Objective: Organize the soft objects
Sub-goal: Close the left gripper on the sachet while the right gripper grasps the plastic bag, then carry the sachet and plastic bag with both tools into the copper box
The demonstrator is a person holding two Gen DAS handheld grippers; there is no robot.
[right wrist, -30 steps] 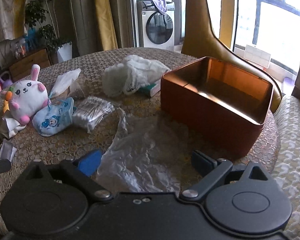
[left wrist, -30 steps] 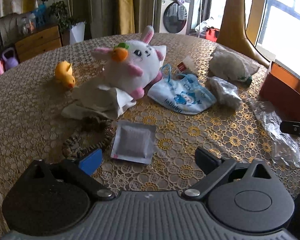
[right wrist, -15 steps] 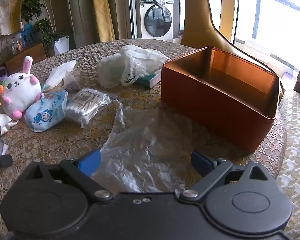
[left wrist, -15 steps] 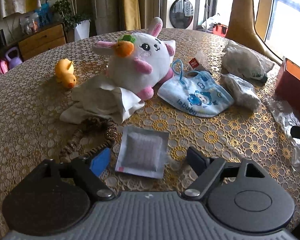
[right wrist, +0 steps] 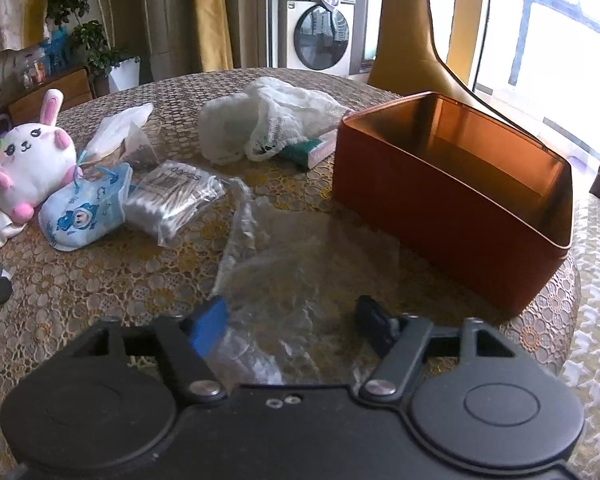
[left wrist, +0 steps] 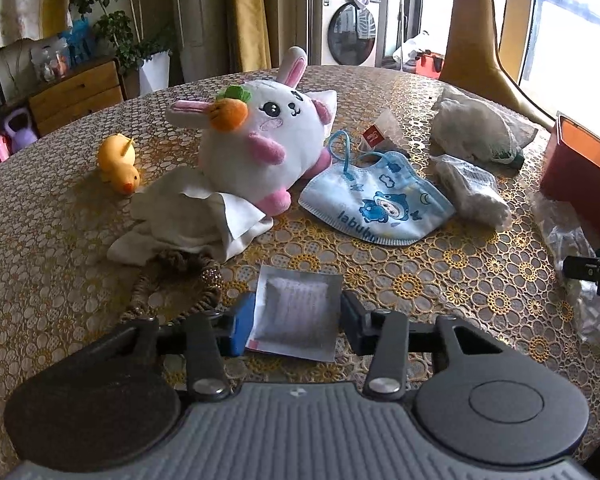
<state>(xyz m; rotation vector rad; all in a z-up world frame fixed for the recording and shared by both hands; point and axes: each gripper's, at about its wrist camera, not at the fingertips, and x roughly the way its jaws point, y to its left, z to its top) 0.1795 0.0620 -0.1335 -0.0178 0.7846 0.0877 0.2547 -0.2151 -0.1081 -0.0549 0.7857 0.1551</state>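
Observation:
My left gripper [left wrist: 298,322] is open, its fingers on either side of a flat grey sachet [left wrist: 298,314] lying on the lace tablecloth. Beyond it sit a white cloth [left wrist: 188,216], a white bunny plush [left wrist: 268,136], a blue child's face mask [left wrist: 376,208] and a yellow duck toy [left wrist: 118,162]. My right gripper [right wrist: 290,326] is open over a crumpled clear plastic bag [right wrist: 296,264]. The open orange box [right wrist: 460,192] stands right of it. The bunny [right wrist: 32,160] and the mask [right wrist: 86,212] show at the left of the right wrist view.
A braided cord [left wrist: 172,280] lies left of the sachet. A pack of cotton swabs [right wrist: 172,200], a white mesh bag [right wrist: 268,124] and a green-white small box [right wrist: 312,150] lie mid-table. A chair back [right wrist: 412,40] rises behind the box.
My left gripper moved forward and down, and its fingers narrowed around the grey sachet. My right gripper closed in over the clear plastic bag, with its fingers narrowing.

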